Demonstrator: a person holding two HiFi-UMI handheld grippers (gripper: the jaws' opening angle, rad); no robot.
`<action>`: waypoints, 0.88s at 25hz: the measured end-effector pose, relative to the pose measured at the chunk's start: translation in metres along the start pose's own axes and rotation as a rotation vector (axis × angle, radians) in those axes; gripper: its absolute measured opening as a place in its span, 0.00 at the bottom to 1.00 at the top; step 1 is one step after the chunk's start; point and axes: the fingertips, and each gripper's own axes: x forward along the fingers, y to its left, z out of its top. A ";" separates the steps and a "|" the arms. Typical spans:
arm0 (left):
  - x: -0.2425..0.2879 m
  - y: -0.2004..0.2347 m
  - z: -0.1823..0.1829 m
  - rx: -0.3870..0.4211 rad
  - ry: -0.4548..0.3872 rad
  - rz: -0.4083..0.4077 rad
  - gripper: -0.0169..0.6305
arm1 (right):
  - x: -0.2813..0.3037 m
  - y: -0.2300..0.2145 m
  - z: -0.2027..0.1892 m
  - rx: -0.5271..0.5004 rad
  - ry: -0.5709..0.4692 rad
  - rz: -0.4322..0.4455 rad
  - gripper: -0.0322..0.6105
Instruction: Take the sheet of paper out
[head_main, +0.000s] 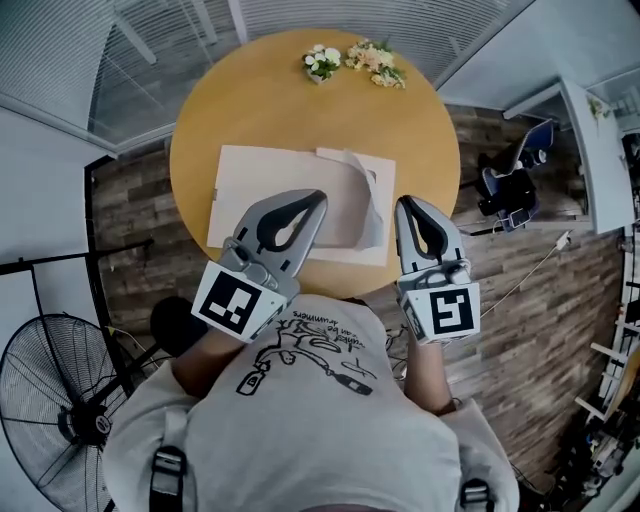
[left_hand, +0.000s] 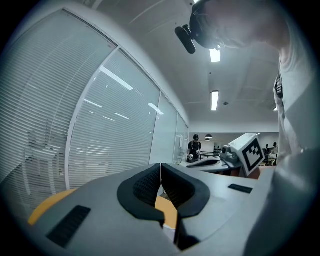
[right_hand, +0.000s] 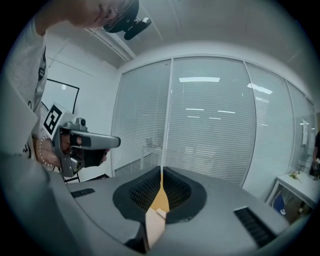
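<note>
A round wooden table (head_main: 280, 100) stands on a plank floor (head_main: 140, 220) between blind-covered glass walls (head_main: 150, 60), with flowers (head_main: 355, 60) at its upper edge and a fan (head_main: 60, 400) at lower left. At centre, a white envelope (head_main: 255, 175) lies with its long side across the frame. The sheet of paper (head_main: 368, 205) rests on its right half, curled edge facing right. The left gripper (head_main: 318, 195) is closed and empty. The right gripper (head_main: 405, 200) is opening, its jaws barely parted and holding nothing.

In the head view, the left gripper (head_main: 316, 197) covers the near middle of the white envelope (head_main: 250, 175) on the counter (head_main: 200, 120), the person's shoulders (head_main: 300, 420) hide the counter's near edge, and the floor fan (head_main: 62, 418) runs off the left edge.
</note>
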 end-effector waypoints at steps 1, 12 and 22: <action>0.000 0.000 0.003 -0.004 -0.017 0.000 0.06 | 0.004 -0.002 -0.009 0.007 0.018 -0.001 0.09; -0.004 0.009 -0.005 0.005 0.026 0.017 0.06 | 0.043 -0.011 -0.101 0.056 0.226 -0.010 0.16; -0.006 0.011 -0.003 0.005 0.017 0.027 0.06 | 0.058 -0.011 -0.176 0.068 0.381 -0.011 0.21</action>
